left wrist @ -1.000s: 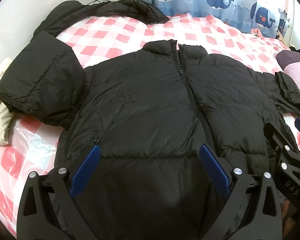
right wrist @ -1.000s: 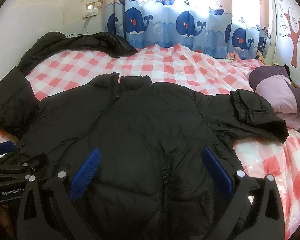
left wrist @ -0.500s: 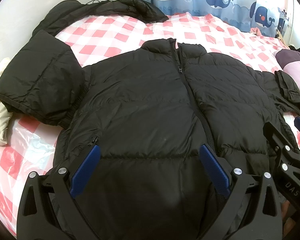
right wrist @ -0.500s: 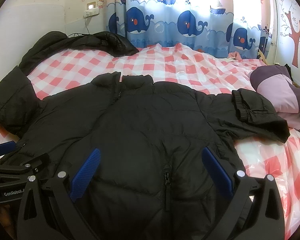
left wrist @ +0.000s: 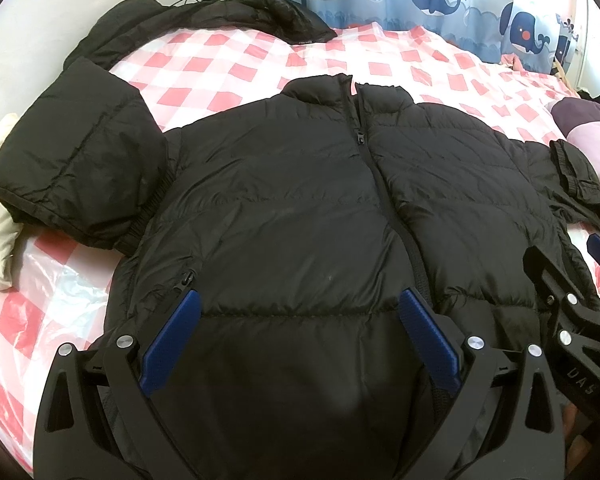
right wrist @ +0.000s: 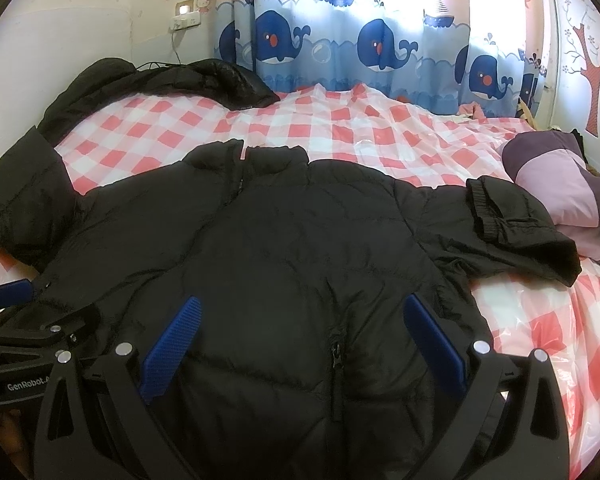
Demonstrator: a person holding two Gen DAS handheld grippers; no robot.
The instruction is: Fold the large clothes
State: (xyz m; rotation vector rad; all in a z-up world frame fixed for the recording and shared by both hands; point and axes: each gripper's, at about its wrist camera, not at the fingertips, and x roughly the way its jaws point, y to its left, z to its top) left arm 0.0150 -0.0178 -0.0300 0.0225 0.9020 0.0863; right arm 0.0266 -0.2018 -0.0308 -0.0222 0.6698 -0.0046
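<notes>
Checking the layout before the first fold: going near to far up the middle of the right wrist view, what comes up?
Right gripper, black jacket, checked bedcover, whale curtain.

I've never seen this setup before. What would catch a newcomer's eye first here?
A black puffer jacket lies spread front-up across the middle of a pink-checked bed, zipped, one sleeve bunched at each side. Behind the bed hangs a whale curtain. Close to each camera, both grippers, left and right, hover open over the jacket's hem, blue fingers wide apart.
</notes>
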